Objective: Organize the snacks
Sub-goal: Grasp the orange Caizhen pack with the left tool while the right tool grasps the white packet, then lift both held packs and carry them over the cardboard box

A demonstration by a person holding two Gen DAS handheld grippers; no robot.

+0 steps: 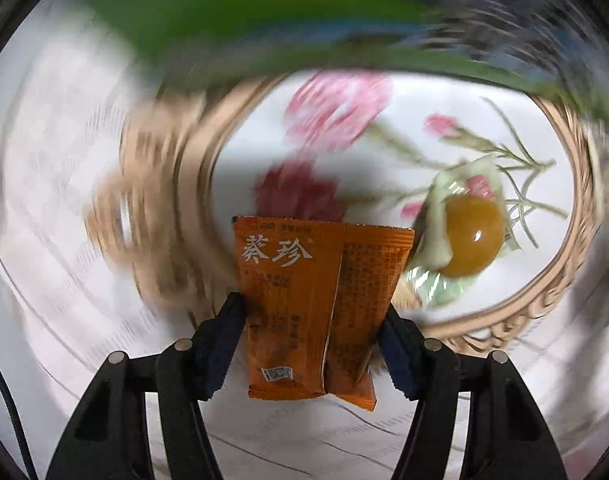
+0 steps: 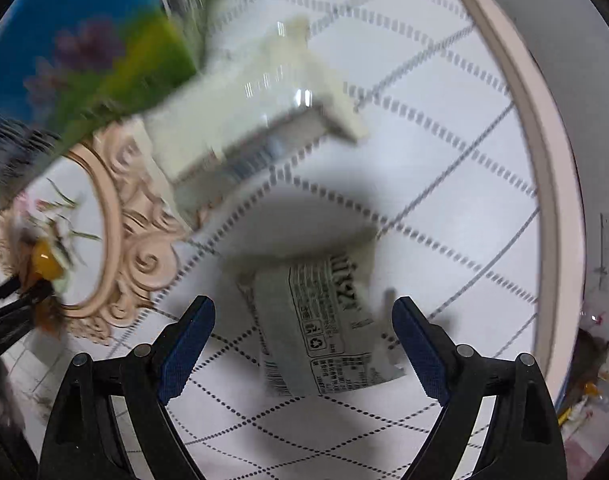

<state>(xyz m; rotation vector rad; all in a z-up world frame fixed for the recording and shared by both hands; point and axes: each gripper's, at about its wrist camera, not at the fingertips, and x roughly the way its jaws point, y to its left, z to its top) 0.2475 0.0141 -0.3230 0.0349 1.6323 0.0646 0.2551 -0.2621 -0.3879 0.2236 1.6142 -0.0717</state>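
My left claw [image 1: 312, 312] points down pinching the orange packet [image 1: 304, 304]; my right claw [image 2: 304, 312], spread, straddles the grey packet [image 2: 324, 328].

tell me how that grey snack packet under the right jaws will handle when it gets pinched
The grey snack packet lies flat on the tablecloth, so it is probably light and thin. Its film looks glossy and creased, so it will likely crumple and may slip. The right gripper stands open on either side of it; a pinch may buckle it upward.
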